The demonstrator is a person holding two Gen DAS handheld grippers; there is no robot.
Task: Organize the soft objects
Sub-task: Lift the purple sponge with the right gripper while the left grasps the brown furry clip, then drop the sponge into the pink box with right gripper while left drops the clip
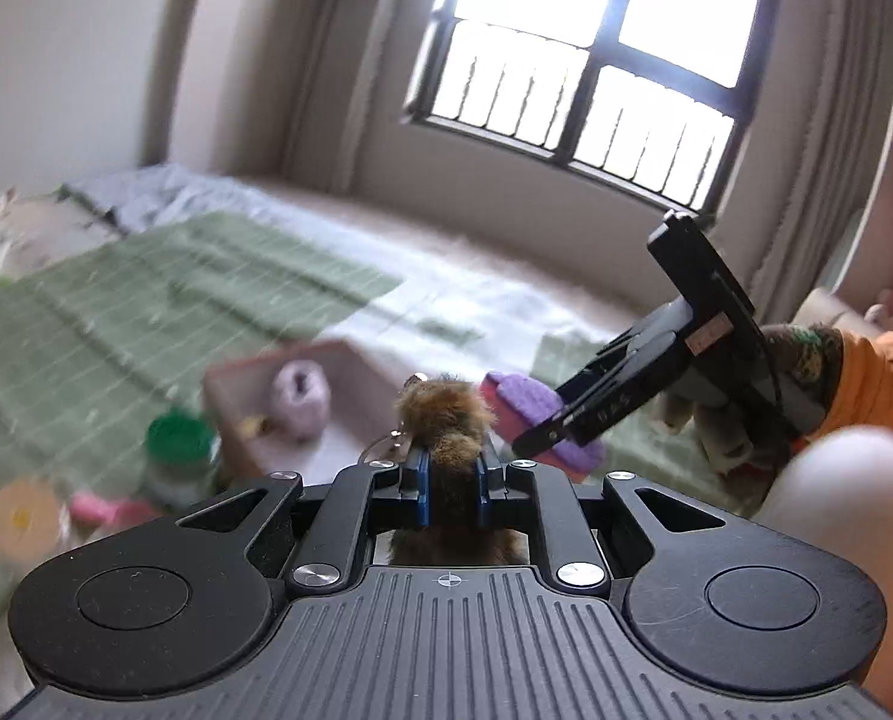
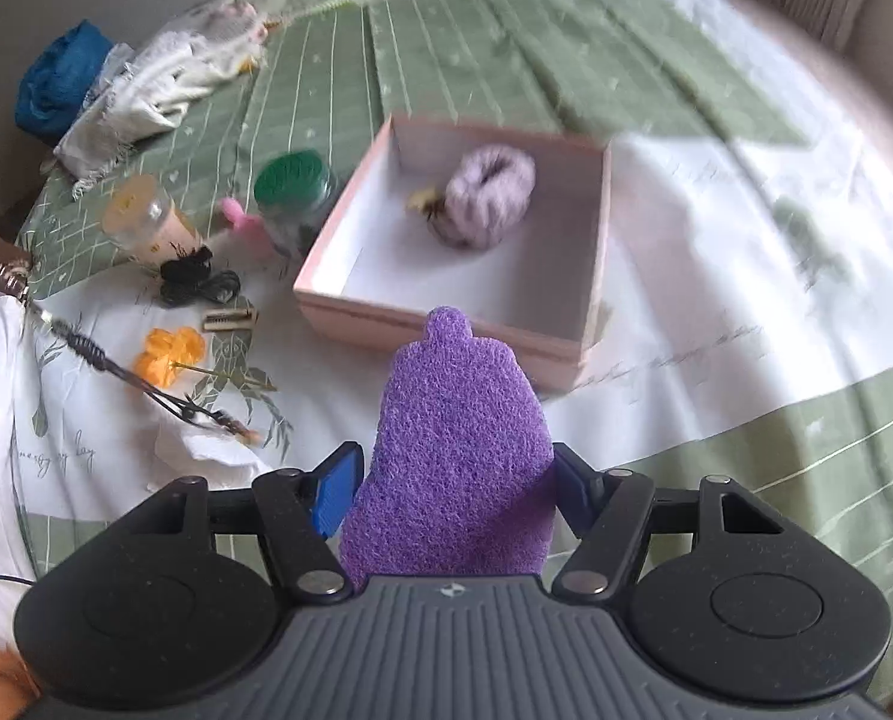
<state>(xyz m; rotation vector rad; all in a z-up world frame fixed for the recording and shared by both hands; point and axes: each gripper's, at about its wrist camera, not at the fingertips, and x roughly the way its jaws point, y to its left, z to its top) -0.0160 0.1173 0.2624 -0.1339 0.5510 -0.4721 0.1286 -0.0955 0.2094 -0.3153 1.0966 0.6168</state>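
My left gripper is shut on a brown furry keychain toy, held up above the bed. My right gripper is shut on a purple sponge, held just in front of a pink open box. The right gripper with the purple sponge also shows in the left wrist view. Inside the box lies a lilac fluffy scrunchie with a small yellow-brown piece beside it. The box and scrunchie appear blurred in the left wrist view.
On the bed left of the box stand a green-lidded jar, a tipped bottle with an orange lid, a pink soft item, a black cord, an orange flower and crumpled cloths. A window is behind.
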